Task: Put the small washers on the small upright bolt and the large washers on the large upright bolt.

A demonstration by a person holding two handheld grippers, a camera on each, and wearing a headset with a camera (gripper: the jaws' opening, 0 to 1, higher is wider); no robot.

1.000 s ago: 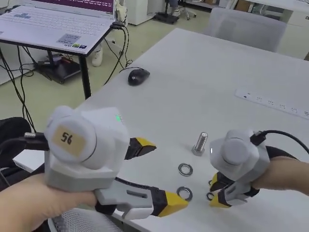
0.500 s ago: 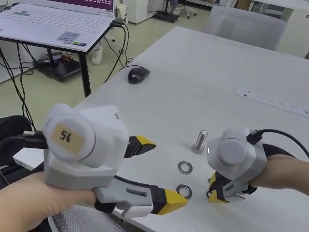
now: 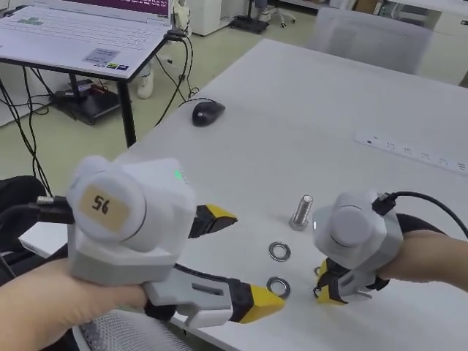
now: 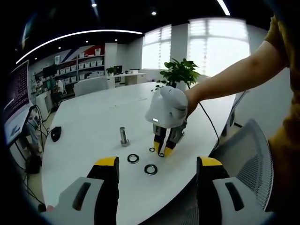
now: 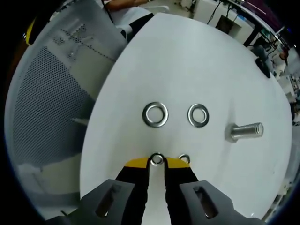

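One steel bolt (image 3: 301, 213) stands upright on the white table (image 3: 314, 110). Two large washers (image 3: 279, 251) (image 3: 278, 287) lie flat in front of it. In the right gripper view the same large washers (image 5: 155, 114) (image 5: 198, 115) and the bolt (image 5: 243, 131) appear. My right gripper (image 5: 157, 164) points down at the table, its yellow tips shut on a small washer (image 5: 157, 159). A second small washer (image 5: 184, 159) lies just beside it. My left gripper (image 3: 241, 259) hovers open at the near table edge, nothing between its jaws, facing the washers (image 4: 150, 169).
A black mouse (image 3: 208, 112) and a white power strip (image 3: 413, 153) lie farther back on the table. A laptop (image 3: 80, 29) sits on a side desk at left. A mesh chair (image 5: 56, 108) stands close against the near table edge.
My right gripper has edged slightly left and settled over the small washers. The left gripper has stayed where it was.
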